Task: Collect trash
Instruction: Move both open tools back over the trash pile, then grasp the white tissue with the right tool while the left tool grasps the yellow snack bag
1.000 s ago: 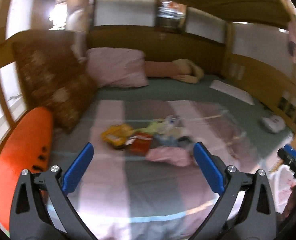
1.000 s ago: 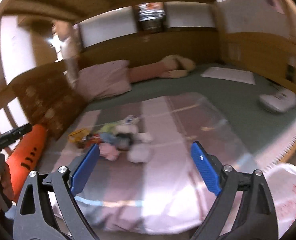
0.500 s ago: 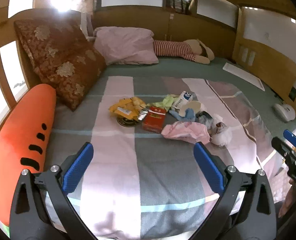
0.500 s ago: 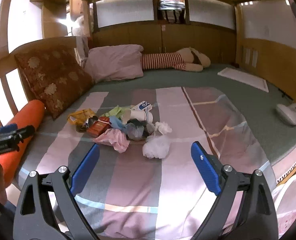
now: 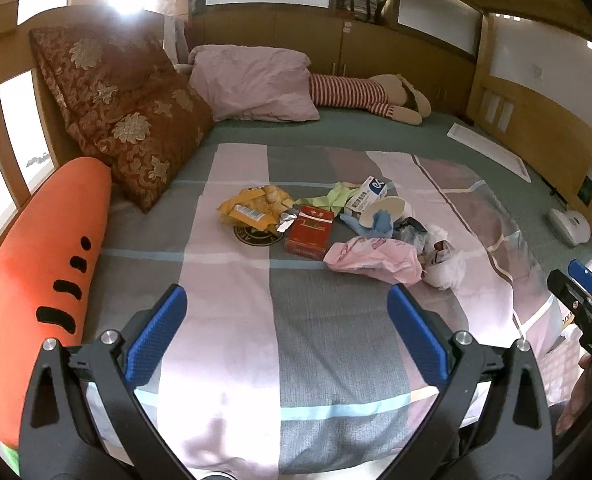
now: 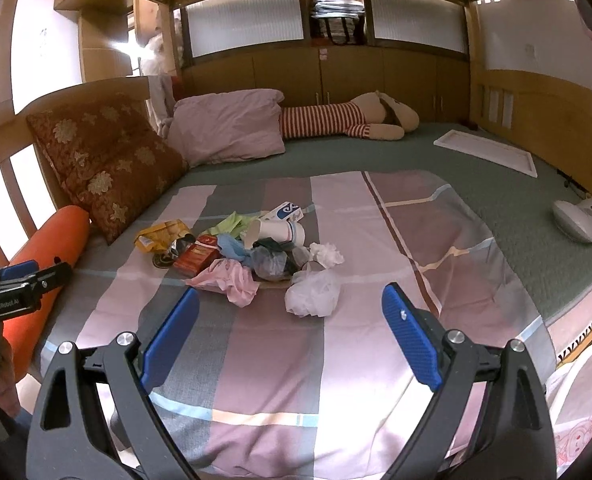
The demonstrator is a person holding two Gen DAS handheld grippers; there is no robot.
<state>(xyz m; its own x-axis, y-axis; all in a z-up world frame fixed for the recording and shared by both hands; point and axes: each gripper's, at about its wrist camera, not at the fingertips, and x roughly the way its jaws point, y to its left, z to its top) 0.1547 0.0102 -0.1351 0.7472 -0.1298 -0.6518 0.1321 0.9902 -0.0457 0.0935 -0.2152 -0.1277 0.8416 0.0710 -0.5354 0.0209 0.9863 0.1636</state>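
Note:
A pile of trash lies mid-bed on a striped blanket (image 5: 232,320): a yellow snack bag (image 5: 252,208), a red box (image 5: 309,232), a pink plastic bag (image 5: 375,260), a paper cup (image 6: 276,232), a white plastic bag (image 6: 313,292) and a crumpled tissue (image 6: 327,254). My left gripper (image 5: 286,334) is open and empty, short of the pile at the bed's near edge. My right gripper (image 6: 290,334) is open and empty, just short of the white bag. A white-pink trash bag (image 6: 579,400) hangs at the lower right.
An orange carrot cushion (image 5: 36,272) and brown patterned pillows (image 5: 128,120) line the left side. A pink pillow (image 5: 256,84) and striped plush toy (image 5: 359,94) lie at the back. A white handheld device (image 6: 583,220) sits on the green mat at right.
Both views have steadied from blur and tipped down toward the bed. Both grippers stay open; the trash pile sits a little closer and sharper.

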